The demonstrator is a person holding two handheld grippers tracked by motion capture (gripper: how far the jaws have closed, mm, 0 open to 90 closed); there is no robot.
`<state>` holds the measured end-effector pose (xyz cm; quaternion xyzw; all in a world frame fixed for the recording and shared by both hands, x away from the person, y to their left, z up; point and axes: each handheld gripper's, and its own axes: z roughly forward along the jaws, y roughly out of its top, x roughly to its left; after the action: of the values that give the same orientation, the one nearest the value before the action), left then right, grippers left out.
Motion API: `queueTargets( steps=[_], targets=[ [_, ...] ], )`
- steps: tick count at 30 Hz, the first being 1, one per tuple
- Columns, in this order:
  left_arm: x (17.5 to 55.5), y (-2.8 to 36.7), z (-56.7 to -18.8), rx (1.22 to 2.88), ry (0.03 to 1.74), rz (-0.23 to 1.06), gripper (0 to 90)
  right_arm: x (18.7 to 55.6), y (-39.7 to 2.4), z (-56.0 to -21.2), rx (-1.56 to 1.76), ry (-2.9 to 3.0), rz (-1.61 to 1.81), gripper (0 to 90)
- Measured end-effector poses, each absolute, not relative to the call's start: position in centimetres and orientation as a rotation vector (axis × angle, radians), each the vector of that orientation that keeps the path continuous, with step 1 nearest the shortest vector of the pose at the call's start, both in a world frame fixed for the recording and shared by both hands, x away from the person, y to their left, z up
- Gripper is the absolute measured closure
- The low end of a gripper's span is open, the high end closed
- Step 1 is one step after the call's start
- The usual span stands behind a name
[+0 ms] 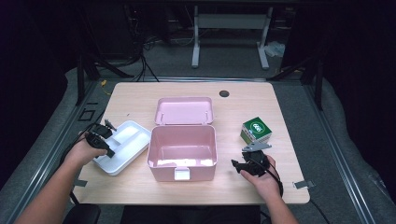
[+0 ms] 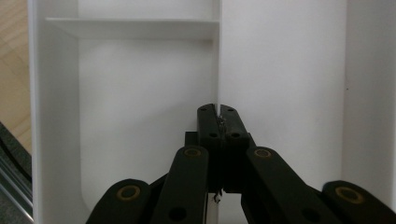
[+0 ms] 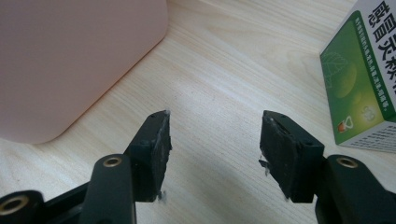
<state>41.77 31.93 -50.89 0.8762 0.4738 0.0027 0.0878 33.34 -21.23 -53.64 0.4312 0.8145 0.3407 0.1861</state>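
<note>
A white divided tray lies at the table's left, beside an open pink box whose lid is folded back. My left gripper reaches down into the tray. In the left gripper view its jaws are pinched together on the thin divider wall of the tray. My right gripper rests low over the table right of the pink box, jaws open. In the right gripper view its gap holds nothing, with the pink box to its left and a green and white carton to its right.
The green carton stands on the table just beyond the right hand. A dark round grommet sits near the table's far edge. The inside of the pink box looks empty. Bare wood shows between the box and the carton.
</note>
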Motion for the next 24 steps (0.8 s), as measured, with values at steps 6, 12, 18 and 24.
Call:
queueTargets(
  steps=[6, 12, 18, 24],
  targets=[
    [41.0, 31.8, -52.5, 2.625, 1.449, 0.012, 87.1, 33.3, -21.2, -53.6, 1.216, 2.293, 0.959, 42.5],
    [40.1, 31.8, -52.6, 2.559, 1.443, 0.011, 68.0, 33.2, -21.1, -53.7, 1.22, 2.299, 0.956, 42.4],
    [39.7, 31.1, -52.6, 2.594, 1.421, 0.052, 61.1, 33.3, -21.1, -53.7, 1.229, 2.297, 0.961, 42.1],
    [39.3, 30.3, -52.7, 2.656, 1.371, 0.113, 54.3, 33.2, -20.9, -53.5, 1.212, 2.289, 0.967, 40.4]
  ],
)
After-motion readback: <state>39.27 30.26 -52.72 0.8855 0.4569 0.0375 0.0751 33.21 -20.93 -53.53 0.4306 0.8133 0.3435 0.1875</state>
